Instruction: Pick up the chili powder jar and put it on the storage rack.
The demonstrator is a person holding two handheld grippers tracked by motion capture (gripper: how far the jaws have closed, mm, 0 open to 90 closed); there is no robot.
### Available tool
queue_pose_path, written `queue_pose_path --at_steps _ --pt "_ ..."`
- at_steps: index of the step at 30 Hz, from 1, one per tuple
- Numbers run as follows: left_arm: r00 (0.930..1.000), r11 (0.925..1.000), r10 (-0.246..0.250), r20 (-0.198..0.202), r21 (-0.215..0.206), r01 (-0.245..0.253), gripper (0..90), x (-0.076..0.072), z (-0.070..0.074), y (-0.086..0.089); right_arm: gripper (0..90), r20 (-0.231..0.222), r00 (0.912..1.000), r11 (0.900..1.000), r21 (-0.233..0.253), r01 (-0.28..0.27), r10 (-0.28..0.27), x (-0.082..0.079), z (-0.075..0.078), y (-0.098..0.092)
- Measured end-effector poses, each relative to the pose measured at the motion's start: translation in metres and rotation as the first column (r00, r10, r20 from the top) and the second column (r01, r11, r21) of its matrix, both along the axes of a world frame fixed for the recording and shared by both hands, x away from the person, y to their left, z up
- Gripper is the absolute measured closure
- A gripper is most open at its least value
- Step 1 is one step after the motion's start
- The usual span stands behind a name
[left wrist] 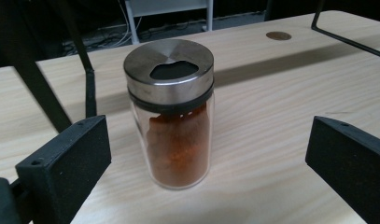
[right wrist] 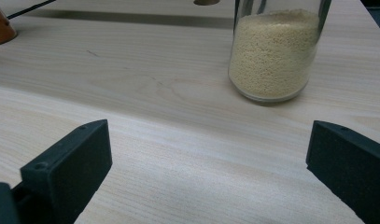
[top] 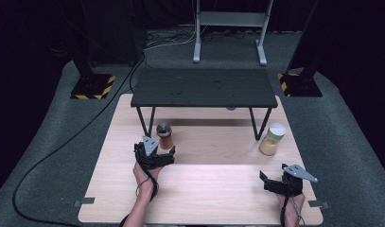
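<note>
A glass spice jar of orange-red powder (top: 164,136) with a steel lid stands on the wooden table (top: 204,189), just in front of the black stand's left leg. My left gripper (top: 155,149) is right behind it, open. In the left gripper view the spice jar (left wrist: 171,112) stands upright between and slightly ahead of the spread jaws of the left gripper (left wrist: 208,147), touching neither. A jar of pale yellow grains (top: 272,139) stands at the right. My right gripper (top: 278,180) is open, short of the grain jar (right wrist: 274,51), with bare table between the jaws of the right gripper (right wrist: 208,149).
A low black stand (top: 204,87) on thin metal legs spans the back of the table. A leg of the stand (left wrist: 87,88) rises just behind and left of the spice jar. Floor cables and a white frame lie beyond the table.
</note>
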State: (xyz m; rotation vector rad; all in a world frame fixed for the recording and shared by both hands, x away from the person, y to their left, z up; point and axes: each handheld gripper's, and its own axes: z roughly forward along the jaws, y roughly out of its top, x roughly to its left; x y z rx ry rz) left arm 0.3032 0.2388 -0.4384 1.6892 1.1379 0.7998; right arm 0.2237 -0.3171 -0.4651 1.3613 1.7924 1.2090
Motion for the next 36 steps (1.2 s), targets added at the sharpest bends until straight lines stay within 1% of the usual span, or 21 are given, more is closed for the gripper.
queue_pose_path --at_steps 3,7,8,10,12,13,14,16,17,21,23,25,26,27,28,30,31,33,35,36 --pt "0.9999 0.9999 0.009 -0.008 0.010 -0.009 0.0 0.009 -0.001 -0.005 0.0 0.000 1.0000 1.000 0.000 0.000 0.000 0.000 0.000 0.000" --pt "0.9995 0.9997 0.014 -0.028 0.021 -0.013 0.0 0.020 -0.003 -0.008 0.0 0.002 1.0000 1.000 0.004 0.001 -0.001 0.000 0.000 0.000" --pt "0.9994 0.9997 0.018 -0.031 0.017 -0.017 0.0 0.022 -0.004 -0.009 0.0 0.002 1.0000 1.000 0.005 0.001 -0.001 0.000 0.000 -0.001" --pt "0.9989 0.9996 0.021 -0.041 0.021 -0.020 0.0 0.028 -0.005 -0.011 0.0 0.001 1.0000 1.000 0.004 0.001 -0.001 0.000 0.000 -0.001" --pt "0.9987 0.9994 0.020 -0.048 0.031 -0.018 0.0 0.032 -0.005 -0.011 0.0 0.001 1.0000 1.000 0.001 0.000 0.000 0.000 0.000 0.000" --pt "0.9986 0.9994 0.025 -0.047 0.027 -0.024 0.0 0.033 -0.006 -0.012 0.0 0.000 1.0000 1.000 0.001 0.000 0.000 0.000 0.000 0.000" --pt "0.9984 0.9988 0.028 -0.049 0.041 -0.026 0.0 0.035 -0.006 -0.013 0.0 0.000 1.0000 1.000 0.001 0.000 0.000 0.000 0.000 0.000" --pt "0.9983 0.9982 0.037 -0.045 0.050 -0.034 0.0 0.036 -0.008 -0.015 0.0 0.000 1.0000 1.000 0.002 0.000 0.000 0.000 0.000 0.000" --pt "0.9983 0.9979 0.042 -0.041 0.050 -0.040 0.0 0.036 -0.009 -0.017 0.0 0.000 1.0000 1.000 0.002 -0.001 0.001 0.000 0.000 -0.001" --pt "0.9975 0.9979 0.045 -0.055 0.049 -0.042 0.0 0.042 -0.009 -0.017 0.0 0.000 1.0000 1.000 0.001 0.000 0.000 0.000 0.000 0.000" --pt "0.9967 0.9985 0.046 -0.067 0.035 -0.043 0.0 0.045 -0.010 -0.017 0.0 0.001 1.0000 1.000 0.005 0.000 0.000 0.000 0.000 -0.001" --pt "0.9958 0.9985 0.041 -0.082 0.040 -0.038 0.2 0.049 -0.009 -0.017 0.0 0.000 1.0000 1.000 0.003 0.000 0.000 0.000 0.000 -0.001" --pt "0.9955 0.9988 0.041 -0.085 0.029 -0.038 0.2 0.050 -0.010 -0.017 0.0 0.000 1.0000 1.000 0.001 0.000 0.000 0.000 0.000 0.000" --pt "0.9948 0.9987 0.040 -0.094 0.036 -0.036 0.6 0.052 -0.010 -0.016 0.0 0.000 1.0000 1.000 0.000 0.000 0.000 0.000 0.000 0.000" --pt "0.9943 0.9988 0.040 -0.099 0.032 -0.037 1.8 0.053 -0.010 -0.016 0.0 0.000 1.0000 1.000 0.000 0.000 0.000 0.000 0.000 0.000" --pt "0.9923 0.9982 0.051 -0.113 0.037 -0.047 9.5 0.056 -0.010 -0.018 0.0 0.000 1.0000 1.000 0.003 0.000 0.000 0.000 0.000 -0.001" --pt "0.9923 0.9984 0.052 -0.112 0.030 -0.049 9.7 0.056 -0.011 -0.018 0.0 0.002 1.0000 1.000 0.005 0.000 -0.001 0.000 -0.001 -0.001" --pt "0.9913 0.9981 0.060 -0.117 0.022 -0.058 14.3 0.057 -0.013 -0.018 0.0 0.002 1.0000 1.000 0.006 0.002 -0.002 0.000 -0.001 -0.001" --pt "0.9899 0.9973 0.070 -0.123 0.029 -0.067 17.5 0.058 -0.013 -0.019 0.0 0.002 1.0000 1.000 0.006 0.001 -0.001 0.000 -0.001 -0.001" --pt "0.9900 0.9979 0.063 -0.126 0.023 -0.061 19.6 0.059 -0.014 -0.017 0.0 0.003 1.0000 1.000 0.006 0.002 -0.002 -0.001 -0.001 -0.001"
